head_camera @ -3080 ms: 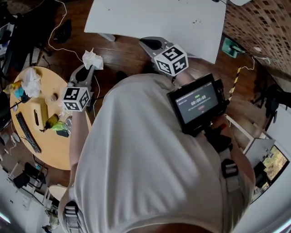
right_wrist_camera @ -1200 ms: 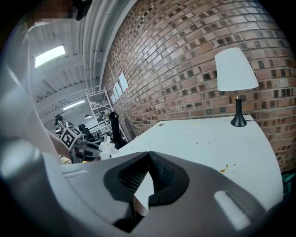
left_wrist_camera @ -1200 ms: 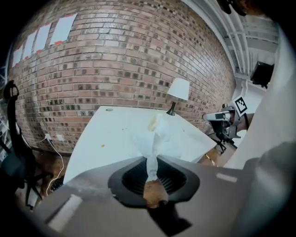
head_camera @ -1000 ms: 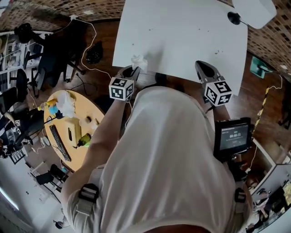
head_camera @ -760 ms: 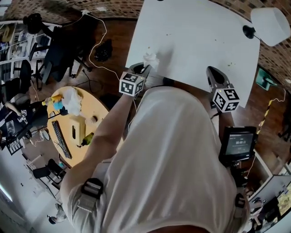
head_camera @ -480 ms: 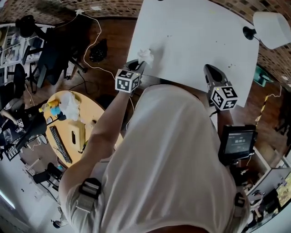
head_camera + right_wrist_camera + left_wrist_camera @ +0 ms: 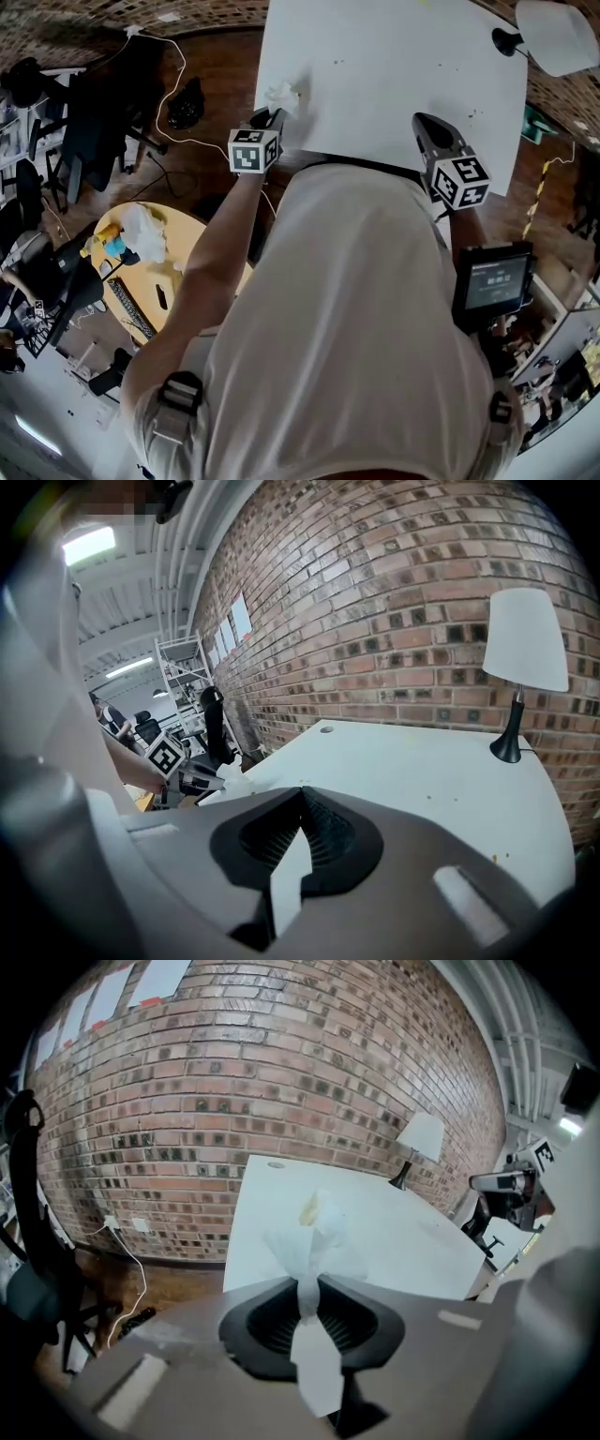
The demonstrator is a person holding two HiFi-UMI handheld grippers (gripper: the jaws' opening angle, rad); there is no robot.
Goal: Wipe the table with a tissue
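Observation:
A crumpled white tissue [image 7: 281, 97] sticks out of my left gripper [image 7: 272, 116], which is shut on it at the near left corner of the white table [image 7: 394, 66]. In the left gripper view the tissue [image 7: 314, 1237] is pinched between the jaws [image 7: 306, 1283], with the table [image 7: 394, 1237] just beyond; I cannot tell whether the tissue touches it. My right gripper [image 7: 427, 128] hovers at the table's near edge, further right. Its jaws [image 7: 302, 797] are shut with nothing between them. Small dark specks [image 7: 469, 116] dot the tabletop.
A white lamp [image 7: 555, 33] stands on the table's far right corner. A round wooden table [image 7: 141, 272] with a tissue wad and small items sits low on the left. Cables and a dark bag [image 7: 186, 101] lie on the floor. A screen device [image 7: 491, 281] hangs at the person's right side.
The left gripper has carried the tissue from over the floor near the round table to the white table's near left corner. The right gripper has come up to the table's near edge.

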